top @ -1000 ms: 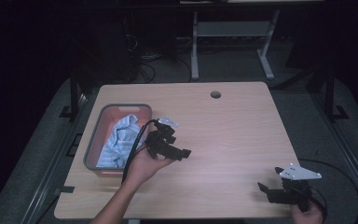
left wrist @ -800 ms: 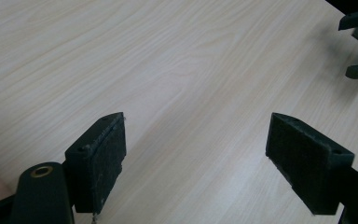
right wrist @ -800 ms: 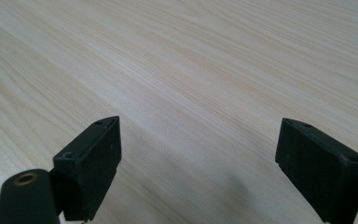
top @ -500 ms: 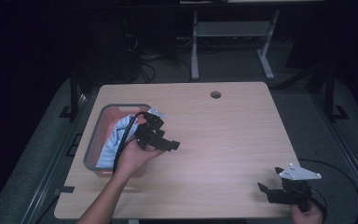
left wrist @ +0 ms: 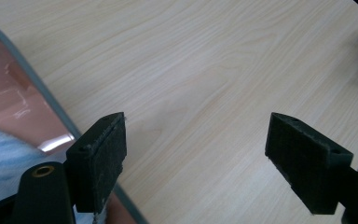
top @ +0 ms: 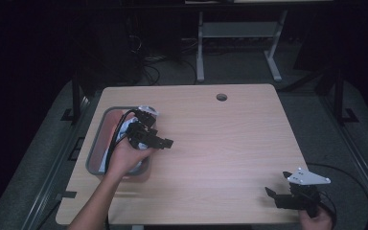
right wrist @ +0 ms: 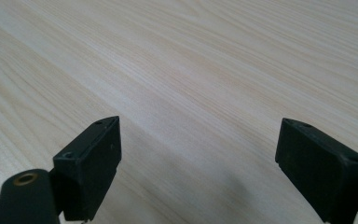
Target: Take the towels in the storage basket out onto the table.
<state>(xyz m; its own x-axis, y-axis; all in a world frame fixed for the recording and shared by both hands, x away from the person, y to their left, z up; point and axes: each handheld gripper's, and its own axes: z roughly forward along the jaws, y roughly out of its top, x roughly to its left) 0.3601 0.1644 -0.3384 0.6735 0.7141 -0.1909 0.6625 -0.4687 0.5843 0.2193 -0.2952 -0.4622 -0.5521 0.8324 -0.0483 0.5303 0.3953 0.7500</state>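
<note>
**Left gripper over the bin's right rim, right gripper idle at the near right corner**

The counter (top: 230, 139) is a pale wood-grain board with rounded corners and a small round hole (top: 221, 97) near its far edge. On its left side sits a shallow rectangular bin (top: 95, 143) with a grey rim and a glossy reddish-pink inside. In it lies a soft, crumpled light-blue cloth (top: 117, 136) with faint stripes; the hand and gripper above it cover much of it in the high view.

The left gripper (top: 159, 142) is held over the bin's right rim, pointing right across the bare wood, with its black cable looping back over the bin. Its fingers (left wrist: 101, 154) are flat, matte black blocks with a rough pad face, and they stand wide apart with nothing between them. In the left gripper view (left wrist: 196, 158) the grey rim runs diagonally under the left finger, with the shiny pink floor and a bit of blue cloth (left wrist: 2, 158) at the lower left.

The right gripper (top: 278, 194) rests low at the near right corner of the counter, well apart from the bin, a grey three-cornered plate on top. In the right gripper view (right wrist: 200, 172) its fingers (right wrist: 93, 163) are also spread wide over plain wood grain, gripping nothing.

Beyond the counter, in the dark, stand a grey metal frame (top: 239, 38) and tangled cables (top: 143, 67) on the floor.
</note>
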